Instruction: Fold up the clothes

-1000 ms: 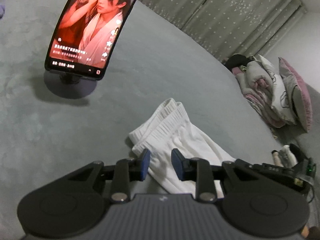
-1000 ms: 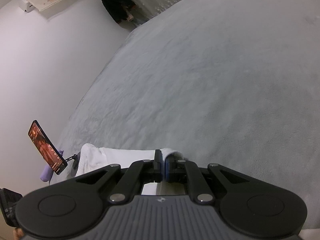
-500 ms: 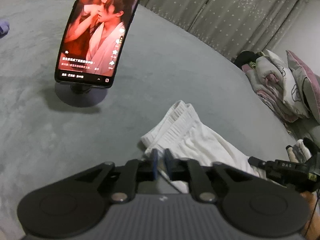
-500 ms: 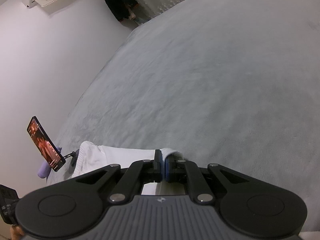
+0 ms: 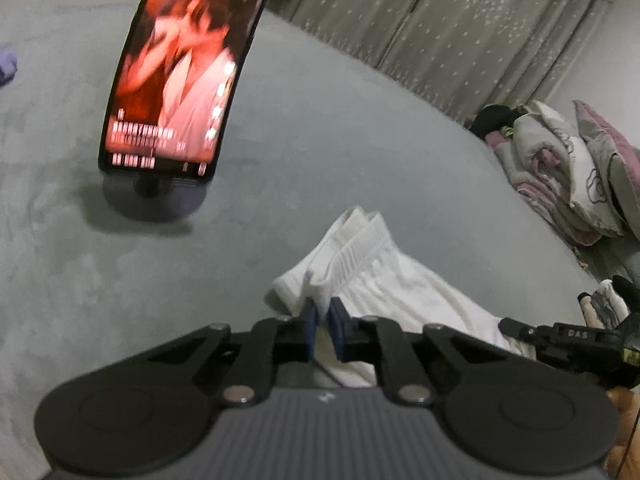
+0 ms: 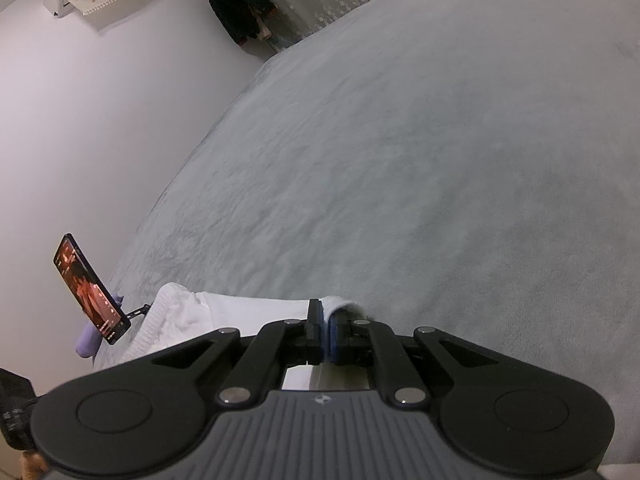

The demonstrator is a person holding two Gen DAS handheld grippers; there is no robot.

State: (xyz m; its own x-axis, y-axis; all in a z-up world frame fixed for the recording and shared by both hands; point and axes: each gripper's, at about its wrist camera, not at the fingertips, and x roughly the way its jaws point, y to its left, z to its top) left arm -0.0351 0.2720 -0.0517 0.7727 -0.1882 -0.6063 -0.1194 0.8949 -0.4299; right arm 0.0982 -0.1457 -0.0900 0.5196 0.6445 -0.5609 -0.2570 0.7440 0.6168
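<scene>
White shorts [image 5: 384, 280] with a ribbed waistband lie folded on the grey bed cover [image 5: 320, 152]. My left gripper [image 5: 323, 312] is shut on a corner of the waistband, which rises a little between the blue pads. In the right wrist view the same white shorts [image 6: 224, 312] stretch leftward from my right gripper [image 6: 325, 322], which is shut on a fold of their hem end. The other gripper's black body shows at the lower right of the left wrist view.
A phone [image 5: 180, 68] on a round stand plays a video at the left; the phone [image 6: 90, 290] also shows in the right wrist view. Pillows and bedding [image 5: 568, 176] pile up at the right. Star-patterned curtains [image 5: 460, 20] hang behind. Wide grey cover [image 6: 420, 160] spreads ahead.
My left gripper went from open to shut on the waistband corner and lifts it slightly. The right gripper has stayed shut on the hem end, hardly moving.
</scene>
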